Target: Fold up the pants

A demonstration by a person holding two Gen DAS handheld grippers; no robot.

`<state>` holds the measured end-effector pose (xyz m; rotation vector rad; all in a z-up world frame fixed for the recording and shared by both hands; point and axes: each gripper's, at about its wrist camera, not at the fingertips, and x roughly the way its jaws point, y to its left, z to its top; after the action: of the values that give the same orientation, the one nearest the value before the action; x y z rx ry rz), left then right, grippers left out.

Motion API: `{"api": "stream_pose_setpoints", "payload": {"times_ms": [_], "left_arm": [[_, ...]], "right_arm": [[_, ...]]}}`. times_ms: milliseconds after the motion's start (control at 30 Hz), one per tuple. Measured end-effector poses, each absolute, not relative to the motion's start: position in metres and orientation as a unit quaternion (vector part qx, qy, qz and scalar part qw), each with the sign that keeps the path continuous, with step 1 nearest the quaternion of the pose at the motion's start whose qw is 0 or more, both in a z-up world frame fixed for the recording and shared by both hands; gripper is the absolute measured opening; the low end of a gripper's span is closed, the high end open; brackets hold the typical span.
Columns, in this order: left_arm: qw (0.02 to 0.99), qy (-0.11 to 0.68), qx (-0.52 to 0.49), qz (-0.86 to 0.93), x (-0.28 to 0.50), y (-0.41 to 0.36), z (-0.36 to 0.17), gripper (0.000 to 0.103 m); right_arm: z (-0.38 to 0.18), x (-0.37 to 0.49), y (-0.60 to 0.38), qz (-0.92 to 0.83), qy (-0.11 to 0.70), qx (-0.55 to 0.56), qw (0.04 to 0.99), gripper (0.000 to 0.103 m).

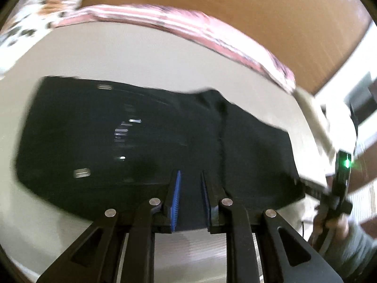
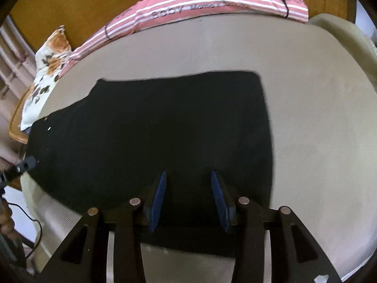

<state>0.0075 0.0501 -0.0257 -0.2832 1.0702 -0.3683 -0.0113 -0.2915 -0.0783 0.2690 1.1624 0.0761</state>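
Note:
Black pants (image 1: 141, 141) lie flat on a beige bed sheet (image 1: 141, 54), with small shiny metal trims on the left part. In the right wrist view the pants (image 2: 165, 129) fill the middle as a wide dark shape. My left gripper (image 1: 190, 174) hovers over the near edge of the pants, jaws open with a narrow gap and empty. My right gripper (image 2: 188, 174) hovers over the near edge too, jaws open wider and empty. The other gripper shows at the right edge of the left view (image 1: 339, 188) and at the left edge of the right view (image 2: 23, 165).
A pink striped pillow (image 2: 212, 2) and a floral pillow (image 2: 47, 70) lie at the head of the bed against a wooden headboard (image 2: 70, 4). A beige folded blanket (image 2: 341, 35) sits at the far right. A cable (image 2: 35, 235) hangs off the near left edge.

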Motion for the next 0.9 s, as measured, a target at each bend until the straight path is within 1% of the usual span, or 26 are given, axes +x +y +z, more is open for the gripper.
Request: {"api": "stream_pose_setpoints", "payload": {"times_ms": [67,133,367,400,433,500,567,633,833,900], "left_arm": [[0.836,0.5,-0.17,-0.149,0.001,0.08,-0.022,0.025],[0.835,0.494,-0.203,-0.13,-0.005,0.105,-0.022,0.027],[0.831,0.476,-0.282,-0.058,-0.027,0.166,-0.034,0.027],[0.825,0.477,-0.297,-0.055,-0.03,0.17,-0.039,0.028],[0.819,0.479,-0.312,-0.053,-0.031,0.172,-0.044,0.028],[0.8,0.483,-0.351,-0.053,-0.032,0.181,-0.056,0.036],[0.787,0.477,-0.388,-0.056,-0.032,0.189,-0.064,0.045],[0.776,0.47,-0.417,-0.055,-0.032,0.199,-0.072,0.05],[0.747,0.452,-0.487,-0.035,-0.031,0.221,-0.095,0.051],[0.737,0.45,-0.504,-0.028,-0.032,0.227,-0.104,0.054]], "right_arm": [[-0.078,-0.016,-0.279,0.051,0.55,0.132,0.823,0.043],[-0.078,-0.018,-0.261,0.074,0.556,0.131,0.818,0.044],[-0.079,-0.017,-0.189,0.16,0.566,0.102,0.802,0.044],[-0.078,-0.017,-0.179,0.171,0.566,0.095,0.8,0.044],[-0.076,-0.016,-0.171,0.179,0.568,0.092,0.798,0.047],[-0.075,-0.016,-0.164,0.186,0.568,0.094,0.796,0.053],[-0.073,-0.011,-0.163,0.193,0.568,0.106,0.793,0.053],[-0.071,-0.01,-0.164,0.193,0.569,0.117,0.791,0.053],[-0.068,-0.012,-0.174,0.185,0.569,0.128,0.791,0.054],[-0.066,-0.013,-0.176,0.182,0.568,0.13,0.792,0.054]]}}
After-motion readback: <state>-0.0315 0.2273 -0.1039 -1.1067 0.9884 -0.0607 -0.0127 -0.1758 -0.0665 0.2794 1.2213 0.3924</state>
